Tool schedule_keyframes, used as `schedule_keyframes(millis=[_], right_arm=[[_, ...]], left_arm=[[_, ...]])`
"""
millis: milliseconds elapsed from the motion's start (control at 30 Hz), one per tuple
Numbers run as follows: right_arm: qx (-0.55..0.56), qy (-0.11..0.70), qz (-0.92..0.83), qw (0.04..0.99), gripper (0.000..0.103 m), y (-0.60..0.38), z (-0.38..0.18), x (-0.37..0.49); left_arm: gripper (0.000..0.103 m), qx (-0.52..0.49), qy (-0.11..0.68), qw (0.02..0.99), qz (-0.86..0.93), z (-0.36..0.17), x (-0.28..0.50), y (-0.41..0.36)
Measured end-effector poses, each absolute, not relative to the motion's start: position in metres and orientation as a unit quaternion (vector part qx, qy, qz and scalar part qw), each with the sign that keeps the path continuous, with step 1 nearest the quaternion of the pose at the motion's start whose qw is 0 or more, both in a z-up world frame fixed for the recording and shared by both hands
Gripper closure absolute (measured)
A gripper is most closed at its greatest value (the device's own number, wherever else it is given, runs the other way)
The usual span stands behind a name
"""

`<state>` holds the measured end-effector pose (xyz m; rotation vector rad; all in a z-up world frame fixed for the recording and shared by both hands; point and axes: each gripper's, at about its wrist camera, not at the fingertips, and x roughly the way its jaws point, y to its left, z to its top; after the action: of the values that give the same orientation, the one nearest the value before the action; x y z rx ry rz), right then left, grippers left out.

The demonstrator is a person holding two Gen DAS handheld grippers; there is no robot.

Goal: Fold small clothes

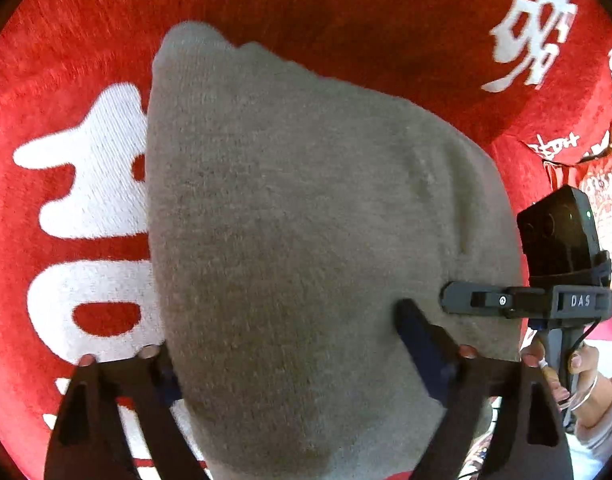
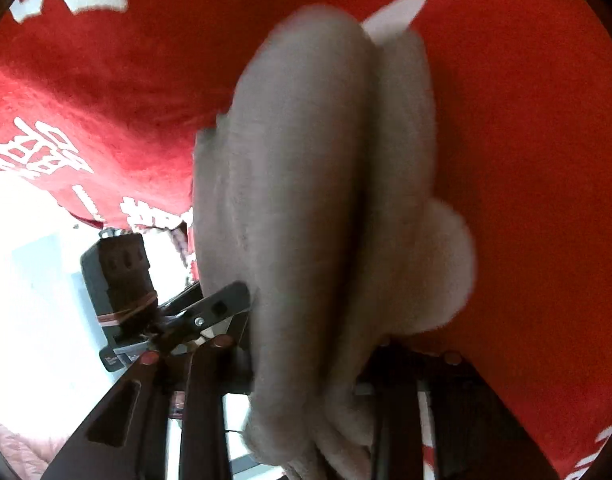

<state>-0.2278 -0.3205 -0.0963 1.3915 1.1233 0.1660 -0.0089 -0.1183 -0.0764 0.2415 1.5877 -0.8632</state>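
Note:
A grey knit garment lies on a red cloth and fills the left wrist view. My left gripper points down over its near end, jaws wide. One finger stands at the garment's left edge and the other finger rests over its right part. My right gripper reaches in from the right at the garment's edge. In the right wrist view the garment is doubled into thick folds with a white tag at the far end. My right gripper is shut on its near end, and my left gripper is beside it.
The red cloth with large white characters covers the whole work surface. A hand with a bracelet holds the right gripper's handle. The red cloth ends at the left, where a bright white area begins.

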Motion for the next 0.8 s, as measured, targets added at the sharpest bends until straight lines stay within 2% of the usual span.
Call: schedule_keyframes(millis=[33, 100, 167, 533, 667, 800], right_arm=[[0.607, 0.484, 0.076, 0.626, 0.071, -0.319, -0.092, -0.228], [0.621, 0.467, 0.084, 0.623, 0.071, -0.316, -0.085, -0.228], [0.629, 0.458, 0.087, 0.622, 0.071, -0.312, -0.079, -0.227], [0.621, 0.431, 0.090, 0.649, 0.071, -0.265, -0.027, -0.225], [0.617, 0.434, 0.093, 0.650, 0.071, -0.229, -0.025, -0.220], [0.617, 0.442, 0.099, 0.644, 0.071, -0.189, -0.039, -0.208]], left_arm=[[0.030, 0.102, 0.684, 0.616, -0.377, -0.071, -0.008, -0.115], [0.046, 0.093, 0.680, 0.619, -0.381, -0.066, -0.005, -0.107], [0.050, 0.081, 0.679, 0.620, -0.385, -0.058, -0.002, -0.098], [0.050, 0.044, 0.663, 0.616, -0.423, -0.012, 0.001, -0.035], [0.050, 0.062, 0.662, 0.618, -0.420, 0.004, 0.009, 0.012], [0.050, 0.071, 0.672, 0.619, -0.401, -0.004, 0.013, 0.044]])
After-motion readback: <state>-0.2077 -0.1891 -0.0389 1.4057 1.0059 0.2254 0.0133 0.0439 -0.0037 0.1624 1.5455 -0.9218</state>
